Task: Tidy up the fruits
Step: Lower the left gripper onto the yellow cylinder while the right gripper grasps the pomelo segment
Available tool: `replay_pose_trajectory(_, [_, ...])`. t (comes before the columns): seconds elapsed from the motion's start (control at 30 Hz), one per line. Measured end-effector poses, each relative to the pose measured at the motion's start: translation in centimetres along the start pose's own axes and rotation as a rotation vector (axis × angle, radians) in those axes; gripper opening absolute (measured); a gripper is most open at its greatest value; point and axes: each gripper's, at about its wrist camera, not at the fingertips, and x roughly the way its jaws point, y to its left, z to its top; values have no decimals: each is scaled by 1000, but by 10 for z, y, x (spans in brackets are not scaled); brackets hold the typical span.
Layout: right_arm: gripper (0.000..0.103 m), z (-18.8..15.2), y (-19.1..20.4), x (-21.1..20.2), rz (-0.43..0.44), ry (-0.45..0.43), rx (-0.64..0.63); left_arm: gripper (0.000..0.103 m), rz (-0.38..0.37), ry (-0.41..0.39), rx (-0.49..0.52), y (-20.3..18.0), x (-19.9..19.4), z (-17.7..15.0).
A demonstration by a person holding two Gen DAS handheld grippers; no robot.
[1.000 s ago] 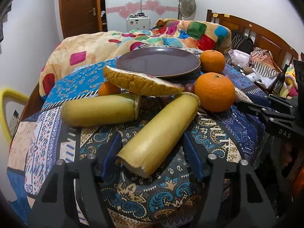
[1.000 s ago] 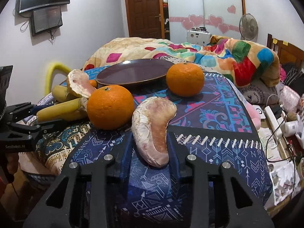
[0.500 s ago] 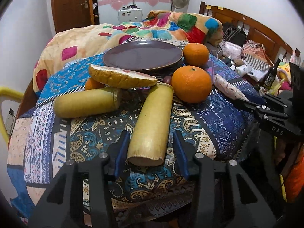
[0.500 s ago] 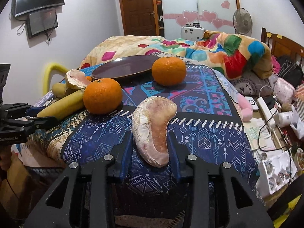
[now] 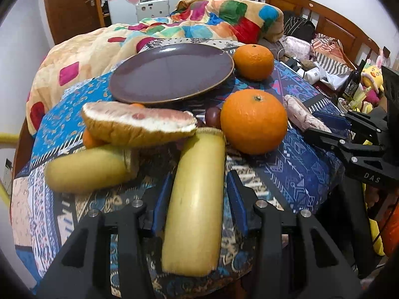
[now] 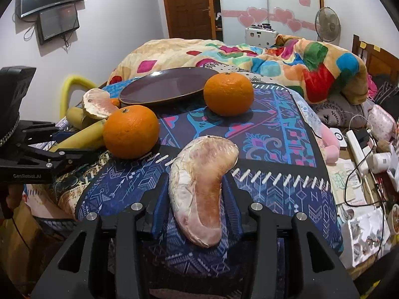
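Observation:
My left gripper (image 5: 198, 199) is shut on a long yellow fruit piece (image 5: 197, 199) whose far end lies beside the near orange (image 5: 253, 122). A second yellow piece (image 5: 87, 167) lies to its left, under a pomelo wedge with rind (image 5: 137, 122). Behind them sits the dark plate (image 5: 172, 74), bare, with another orange (image 5: 253, 61) at its right. My right gripper (image 6: 197, 199) straddles a peeled pomelo segment (image 6: 199, 186) lying on the cloth. Its jaws are opening and the pads look just clear of it.
The patterned cloth (image 6: 274, 134) covers a small table that drops off at the near and right edges. A small dark fruit (image 5: 213, 120) sits between wedge and orange. A bed with a colourful blanket (image 6: 311, 64) lies behind, and cables and clutter (image 6: 361, 149) to the right.
My left gripper's jaws closed on the long yellow piece and moved with it toward the plate. My right gripper's jaws widened slightly around the pomelo segment, which stayed put.

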Motion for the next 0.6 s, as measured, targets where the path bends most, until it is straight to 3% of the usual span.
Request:
replay_pose_trajectory(0.1, [39,0,0,1,-4,-3,-5,40,2,-6,4,0,0,0])
replay_pose_trajectory(0.53, [35,0,4,-15,-12,-28,3,37,37,-25,-5,1,-31,-15])
replay_pose_trajectory(0.6, [28,1,7,-21,-16,-44,-3,37,44,-41,-14,3,-39,-17])
